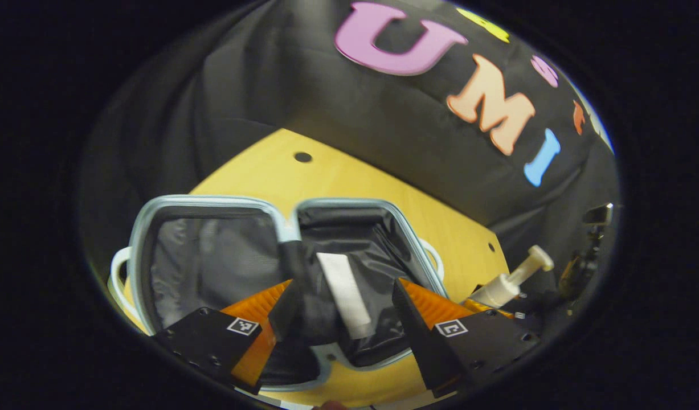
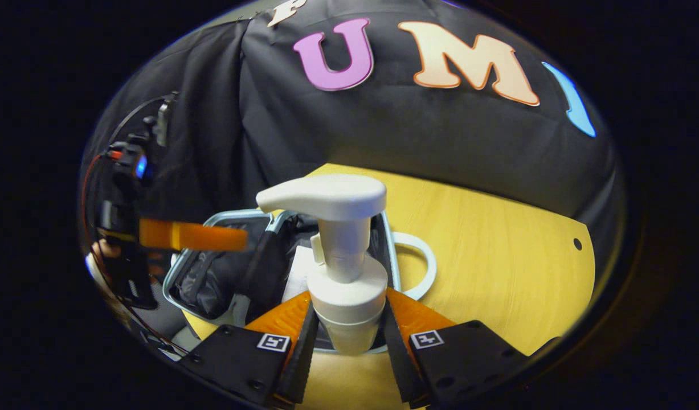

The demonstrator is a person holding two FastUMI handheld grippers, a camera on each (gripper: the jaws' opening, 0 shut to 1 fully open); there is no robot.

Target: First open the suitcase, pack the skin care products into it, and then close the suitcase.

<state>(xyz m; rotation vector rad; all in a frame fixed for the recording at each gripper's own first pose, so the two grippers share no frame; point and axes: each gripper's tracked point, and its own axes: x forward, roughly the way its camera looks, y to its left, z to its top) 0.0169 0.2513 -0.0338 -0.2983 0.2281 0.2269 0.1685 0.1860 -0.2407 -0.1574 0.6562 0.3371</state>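
Closest in the right gripper view, the right gripper (image 2: 347, 333) has both fingers pressed against the collar of a white plastic pump bottle (image 2: 344, 267), held upright with its spout pointing left. The bottle looks rigid and smooth, probably slippery, and likely heavy at the base if full; the ribbed collar below the pump is a sound place to grip, since the pump head would sink or turn under pressure. Just behind it lies the small pale-blue-rimmed suitcase with black fabric lining (image 2: 224, 273), open flat on the yellow wooden table (image 2: 497, 250). In the left gripper view the left gripper (image 1: 340, 319) hangs over the case with its jaws apart and empty, the white flat strip (image 1: 344, 293) on the lining showing between them. The lining looks soft and loose, so the bottle may tip once set down. Beyond the table hangs the black cloth wall (image 2: 383, 131)
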